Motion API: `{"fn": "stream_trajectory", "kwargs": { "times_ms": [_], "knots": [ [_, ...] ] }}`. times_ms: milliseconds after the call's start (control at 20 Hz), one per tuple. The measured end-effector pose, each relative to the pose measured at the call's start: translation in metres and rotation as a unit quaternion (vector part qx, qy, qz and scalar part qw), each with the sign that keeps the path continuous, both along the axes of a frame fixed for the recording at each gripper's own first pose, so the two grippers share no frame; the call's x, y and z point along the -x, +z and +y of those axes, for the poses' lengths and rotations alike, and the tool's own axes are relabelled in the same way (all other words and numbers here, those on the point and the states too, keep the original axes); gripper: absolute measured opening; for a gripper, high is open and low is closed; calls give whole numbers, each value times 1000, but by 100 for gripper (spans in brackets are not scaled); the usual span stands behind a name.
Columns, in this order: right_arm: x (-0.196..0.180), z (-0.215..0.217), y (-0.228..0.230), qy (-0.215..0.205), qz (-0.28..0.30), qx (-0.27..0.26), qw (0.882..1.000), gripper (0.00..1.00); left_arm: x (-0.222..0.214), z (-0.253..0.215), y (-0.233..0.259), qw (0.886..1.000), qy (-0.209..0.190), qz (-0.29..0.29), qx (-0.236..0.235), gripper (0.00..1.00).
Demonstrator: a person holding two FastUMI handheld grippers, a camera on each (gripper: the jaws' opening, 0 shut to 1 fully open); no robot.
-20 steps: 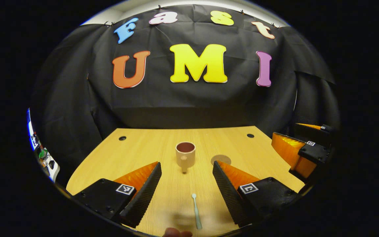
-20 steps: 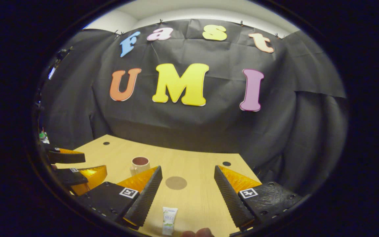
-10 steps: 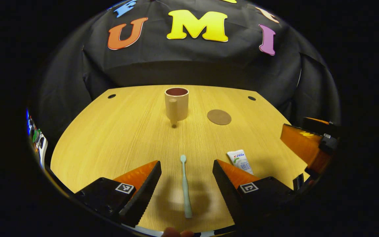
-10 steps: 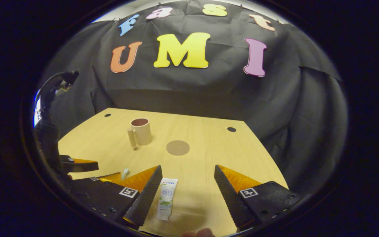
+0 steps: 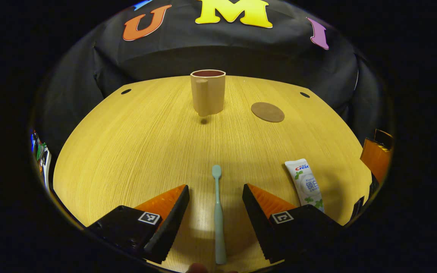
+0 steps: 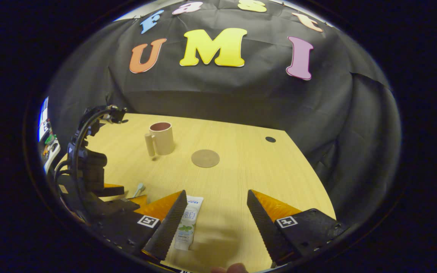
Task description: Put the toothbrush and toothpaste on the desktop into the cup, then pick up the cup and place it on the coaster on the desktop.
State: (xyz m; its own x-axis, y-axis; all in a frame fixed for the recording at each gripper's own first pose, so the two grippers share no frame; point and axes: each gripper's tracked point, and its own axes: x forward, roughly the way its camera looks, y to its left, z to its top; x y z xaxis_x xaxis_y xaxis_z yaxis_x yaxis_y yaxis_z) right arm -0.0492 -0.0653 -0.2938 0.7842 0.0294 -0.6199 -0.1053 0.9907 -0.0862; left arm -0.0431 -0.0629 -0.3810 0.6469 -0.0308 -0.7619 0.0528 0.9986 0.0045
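Observation:
A pale green toothbrush (image 5: 217, 212) lies flat on the wooden desktop (image 5: 135, 144), its head pointing away. My left gripper (image 5: 215, 187) is open and low over the desk, one finger on each side of the handle, apart from it. The white toothpaste tube (image 6: 189, 222) lies by the inner edge of the left finger of my open right gripper (image 6: 216, 192), partly hidden behind it. The beige cup (image 5: 208, 92) stands upright farther back, handle facing me. Right of the cup lies the round brown coaster (image 5: 267, 112).
The desk has two small dark holes (image 5: 126, 91) near its far corners. The black cloth wall hangs close behind the far edge. In the right gripper view, the left gripper (image 6: 125, 194) with its cabling sits at the left, over the toothbrush head (image 6: 139, 188).
Both grippers have tipped down and come lower over the desk. The toothbrush now lies between the left fingers, and the toothpaste has come up beside the right gripper's left finger.

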Motion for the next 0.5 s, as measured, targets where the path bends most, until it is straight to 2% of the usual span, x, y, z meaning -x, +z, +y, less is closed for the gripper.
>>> {"fn": "stream_trajectory", "kwargs": {
  "times_ms": [200,300,350,400,450,500],
  "knots": [
    [3,1,-7,2,14,2,1000,96,-3,-3,0,1000,-11,6,-5,80],
    [4,3,-11,3,21,3,1000,96,-5,-2,-1,1000,-7,13,-10,66],
    [5,3,-14,4,25,4,1000,96,-6,-2,-2,1000,-6,15,-10,63],
    [5,4,-16,4,28,4,1000,96,-6,0,-1,1000,-2,17,-11,65],
    [6,4,-18,3,30,4,1000,96,-8,0,-1,1000,0,15,-11,52],
    [8,5,-21,4,34,3,999,96,-7,2,-2,1000,-1,15,-13,49]
  ]
}}
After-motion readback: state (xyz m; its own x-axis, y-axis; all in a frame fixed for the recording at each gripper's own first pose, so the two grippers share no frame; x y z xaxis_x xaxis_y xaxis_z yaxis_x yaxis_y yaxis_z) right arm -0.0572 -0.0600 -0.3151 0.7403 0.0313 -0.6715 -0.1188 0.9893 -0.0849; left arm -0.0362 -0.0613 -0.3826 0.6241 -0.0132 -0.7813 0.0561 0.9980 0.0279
